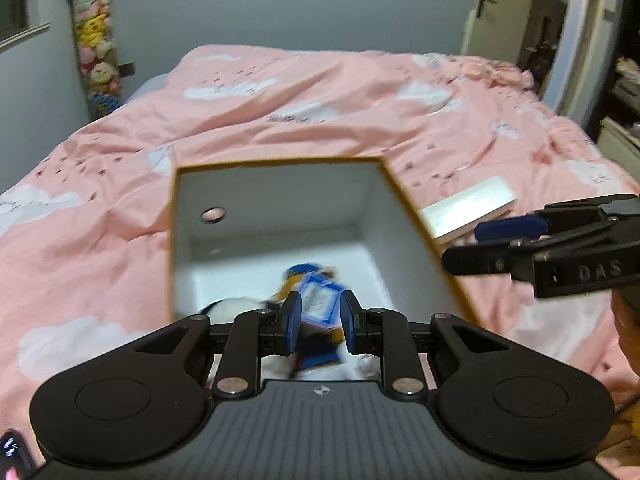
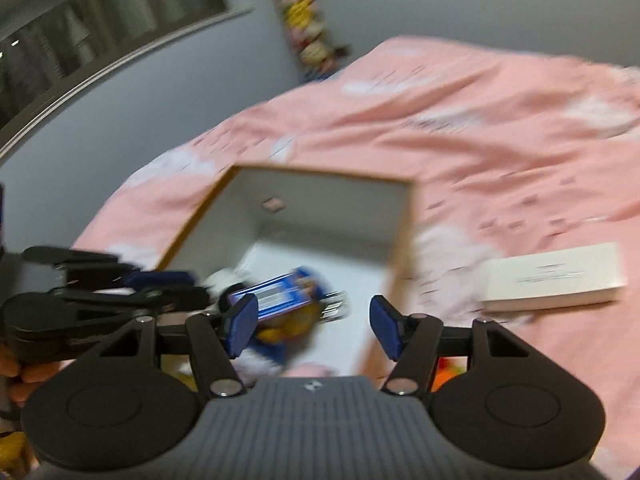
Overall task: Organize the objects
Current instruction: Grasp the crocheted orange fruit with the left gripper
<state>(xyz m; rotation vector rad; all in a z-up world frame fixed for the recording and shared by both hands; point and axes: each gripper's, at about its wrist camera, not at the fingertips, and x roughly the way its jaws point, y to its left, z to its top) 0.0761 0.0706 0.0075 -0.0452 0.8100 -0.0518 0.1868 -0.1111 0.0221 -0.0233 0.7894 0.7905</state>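
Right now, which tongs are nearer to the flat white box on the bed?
Right. The right tongs are open beside the white box; the left tongs are over the bin, farther away.

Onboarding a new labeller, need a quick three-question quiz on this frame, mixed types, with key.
1. True or false: the flat white box lies inside the open box.
2. What lies in the open box? A) a plush toy with a blue tag B) a folded towel C) nothing
3. Fill in: the jaws of the right gripper stand ___.
Key: 1 false, it lies on the pink bedcover beside the open box; 2 A; 3 open, with nothing between them.
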